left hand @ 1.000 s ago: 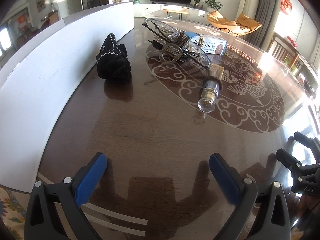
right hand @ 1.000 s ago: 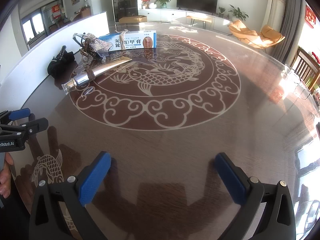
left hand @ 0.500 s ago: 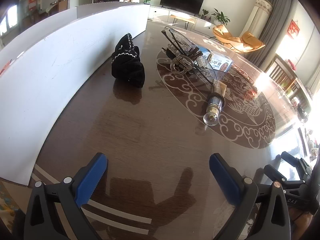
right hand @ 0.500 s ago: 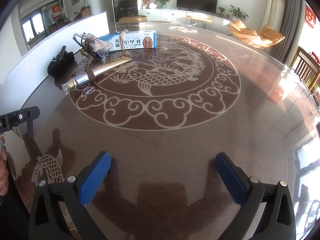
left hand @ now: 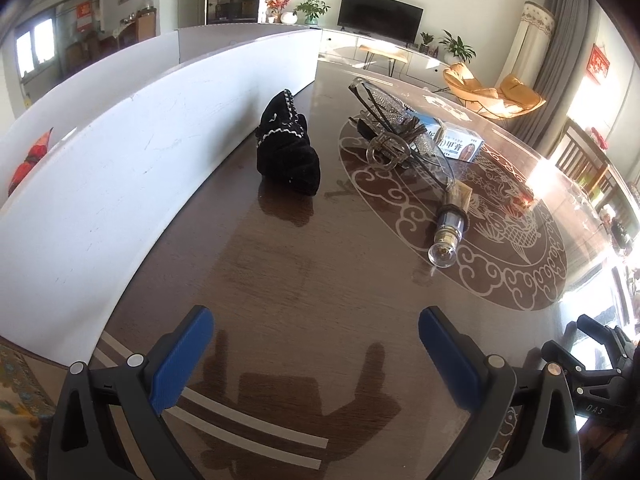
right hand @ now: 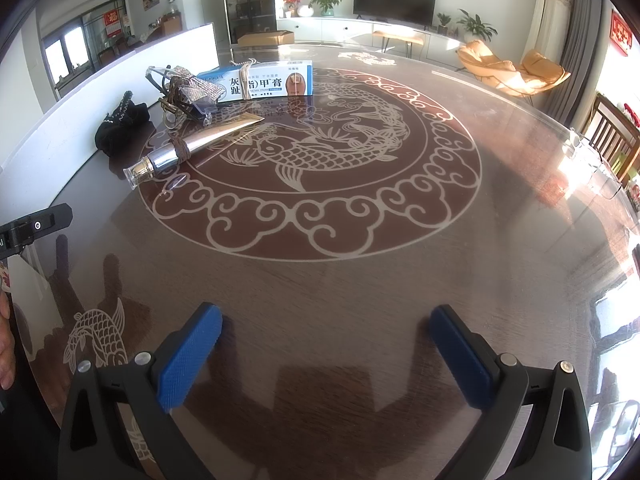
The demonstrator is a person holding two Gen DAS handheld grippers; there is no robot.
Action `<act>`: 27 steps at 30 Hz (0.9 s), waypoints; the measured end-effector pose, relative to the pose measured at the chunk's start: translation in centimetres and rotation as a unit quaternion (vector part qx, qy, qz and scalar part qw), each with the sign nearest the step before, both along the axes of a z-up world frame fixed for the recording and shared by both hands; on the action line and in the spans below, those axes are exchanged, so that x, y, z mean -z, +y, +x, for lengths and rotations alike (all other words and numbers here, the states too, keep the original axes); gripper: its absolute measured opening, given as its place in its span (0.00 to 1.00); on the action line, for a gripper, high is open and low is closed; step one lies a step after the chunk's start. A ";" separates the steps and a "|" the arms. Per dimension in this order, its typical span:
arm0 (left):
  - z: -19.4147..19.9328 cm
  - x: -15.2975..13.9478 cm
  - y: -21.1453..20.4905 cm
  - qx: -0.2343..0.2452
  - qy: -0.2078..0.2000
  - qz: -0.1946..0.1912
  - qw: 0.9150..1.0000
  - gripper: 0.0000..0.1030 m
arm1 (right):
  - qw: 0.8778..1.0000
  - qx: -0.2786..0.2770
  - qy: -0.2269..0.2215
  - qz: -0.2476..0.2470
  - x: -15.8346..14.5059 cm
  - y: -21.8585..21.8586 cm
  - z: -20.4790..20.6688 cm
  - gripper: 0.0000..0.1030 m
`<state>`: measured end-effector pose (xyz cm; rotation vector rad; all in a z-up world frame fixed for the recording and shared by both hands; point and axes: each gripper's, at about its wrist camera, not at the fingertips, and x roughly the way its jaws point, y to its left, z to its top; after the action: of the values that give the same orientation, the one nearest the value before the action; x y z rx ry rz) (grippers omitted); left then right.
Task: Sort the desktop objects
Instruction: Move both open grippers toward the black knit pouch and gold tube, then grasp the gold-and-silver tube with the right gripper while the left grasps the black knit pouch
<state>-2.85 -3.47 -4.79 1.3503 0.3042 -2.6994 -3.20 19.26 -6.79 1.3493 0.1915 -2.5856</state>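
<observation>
On the far left of the dark glossy surface point(right hand: 360, 280), up against the white partition point(left hand: 140, 128), sits everything that needs sorting. There's a black fabric pouch point(left hand: 289, 148) closest to the partition, then a tangle of sparkly accessories with a metal buckle point(left hand: 390, 136), a blue-and-white ointment box point(right hand: 260, 82) behind it, and a silvery tube with a clear cap point(right hand: 188, 146) lying nearer, cap pointing toward the cameras.

Both tools are empty right now: left gripper point(left hand: 316, 356) has its blue pads spread wide, and right gripper point(right hand: 326, 356) is the same, just hovering over bare surface well short of the pile.

My guess on handling: the pouch is soft and will squish, so pinch it mid-body. The tube looks slick and round and could roll on that polished top; I'd grab across the barrel, not the cap. The box is light and stiff, easy across its narrow sides. The tangle looks snaggy.
</observation>
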 end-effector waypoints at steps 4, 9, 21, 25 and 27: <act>0.6 -0.5 -1.5 -0.025 0.017 0.026 0.999 1.00 | 1.000 -0.008 -0.029 0.000 -0.2 -0.5 -1.1 0.99; 0.5 -0.1 -2.8 -0.060 0.012 0.035 0.997 1.00 | 0.997 -0.037 -0.036 -0.057 -1.7 -4.1 -3.2 0.78; 0.6 0.1 -3.1 -0.081 0.009 0.008 0.997 1.00 | 0.996 -0.041 -0.032 -0.071 -0.9 -15.3 -10.2 0.79; 0.3 0.1 -2.6 -0.077 0.000 -0.003 0.997 1.00 | 0.998 -0.056 -0.002 -0.012 -0.9 -15.3 -9.4 0.29; -0.6 0.4 -2.6 -0.076 -0.011 0.000 0.997 1.00 | 0.998 -0.063 0.006 -0.008 -0.7 -14.0 -8.6 0.29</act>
<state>-3.45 -6.04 -5.20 1.2994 0.3891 -2.5593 -11.82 5.27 -6.06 1.2736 0.2475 -2.4868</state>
